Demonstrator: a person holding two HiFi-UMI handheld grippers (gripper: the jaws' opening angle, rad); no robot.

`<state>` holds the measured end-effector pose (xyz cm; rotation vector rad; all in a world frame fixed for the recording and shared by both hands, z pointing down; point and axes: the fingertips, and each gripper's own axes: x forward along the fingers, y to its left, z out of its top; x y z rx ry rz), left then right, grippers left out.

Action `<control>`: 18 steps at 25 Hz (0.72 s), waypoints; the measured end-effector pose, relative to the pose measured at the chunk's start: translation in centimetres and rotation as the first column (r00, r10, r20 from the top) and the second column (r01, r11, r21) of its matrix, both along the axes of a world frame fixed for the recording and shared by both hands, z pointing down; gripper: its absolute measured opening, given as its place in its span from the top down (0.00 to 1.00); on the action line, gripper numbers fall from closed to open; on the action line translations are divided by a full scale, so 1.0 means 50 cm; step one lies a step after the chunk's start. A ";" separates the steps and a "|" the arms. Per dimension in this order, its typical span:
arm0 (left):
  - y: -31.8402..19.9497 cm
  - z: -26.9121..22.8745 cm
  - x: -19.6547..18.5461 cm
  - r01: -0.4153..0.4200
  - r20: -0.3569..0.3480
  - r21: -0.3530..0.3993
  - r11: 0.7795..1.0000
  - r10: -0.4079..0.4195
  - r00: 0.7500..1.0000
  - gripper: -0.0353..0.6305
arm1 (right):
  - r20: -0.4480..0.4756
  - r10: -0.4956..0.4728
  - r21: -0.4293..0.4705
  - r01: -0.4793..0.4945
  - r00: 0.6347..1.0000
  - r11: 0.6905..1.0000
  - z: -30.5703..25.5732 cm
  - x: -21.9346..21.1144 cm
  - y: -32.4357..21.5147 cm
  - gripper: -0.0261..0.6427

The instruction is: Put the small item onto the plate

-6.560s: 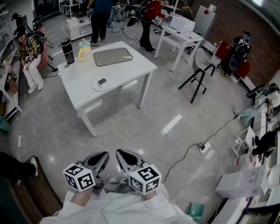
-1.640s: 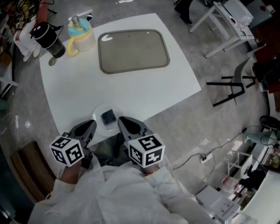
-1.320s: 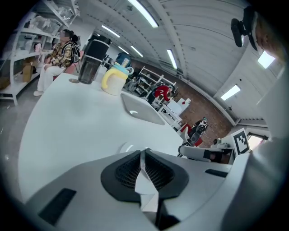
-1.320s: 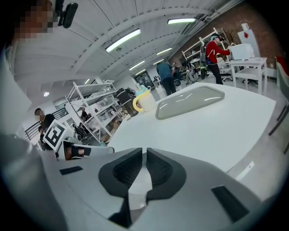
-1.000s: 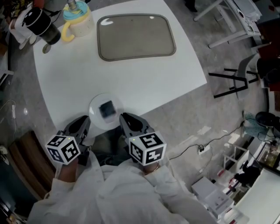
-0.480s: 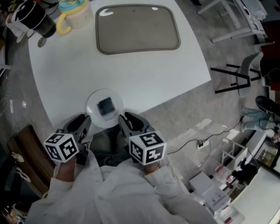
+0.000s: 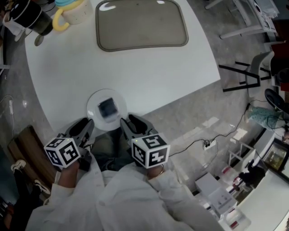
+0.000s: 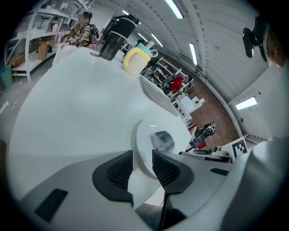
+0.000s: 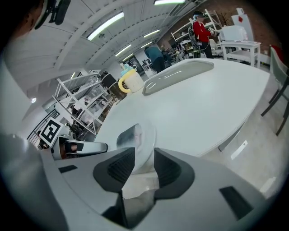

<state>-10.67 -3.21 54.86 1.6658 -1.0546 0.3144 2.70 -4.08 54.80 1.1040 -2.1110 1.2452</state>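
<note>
Small item (image 7: 107, 107): dark, squarish, lying near the middle of the plate (image 7: 94, 116). It was there in every earlier frame too and has not shifted on the plate.

Plate sits at the near edge of the white counter (image 7: 135, 67). In the oldest frame the counter was well away across the floor; now the person stands right against it.

Left tongs (image 7: 85, 127): jaws apart, they have just been opening, nothing gripped. Tips just beside the plate's near-left rim. In the left gripper view (image 8: 137, 168) the plate (image 8: 143, 151) shows through the gap, pads clear of it, item (image 8: 162, 140) beyond.

Right tongs (image 7: 130, 124): same, jaws apart after just opening, empty. Tips just beside the near-right rim. The right gripper view (image 9: 144, 166) shows the plate (image 9: 148, 137) in the gap and the item (image 9: 128, 135) behind it.

A second ago both pairs were closed.

Far side of the counter: tray (image 7: 140, 22), yellow mug (image 7: 67, 11), black flask (image 7: 27, 18), all well apart from the plate.
</note>
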 end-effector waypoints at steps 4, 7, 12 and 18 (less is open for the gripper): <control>0.000 -0.002 0.002 -0.008 0.001 -0.004 1.000 0.008 1.000 0.77 | 0.009 0.005 -0.024 -0.005 1.000 1.000 0.010 -0.001 0.002 0.78; 0.001 -0.002 0.002 -0.011 -0.005 -0.016 1.000 0.010 1.000 0.77 | 0.015 0.009 -0.028 -0.008 1.000 1.000 0.010 -0.003 0.002 0.78; -0.003 -0.001 0.010 -0.026 -0.032 -0.041 0.999 0.024 0.999 0.77 | 0.042 0.012 -0.043 -0.010 0.999 0.999 0.011 -0.009 0.000 0.78; -0.007 -0.001 0.020 0.000 -0.085 -0.053 0.999 -0.005 0.996 0.77 | 0.090 0.052 -0.080 -0.045 0.995 0.996 0.014 -0.011 -0.001 0.78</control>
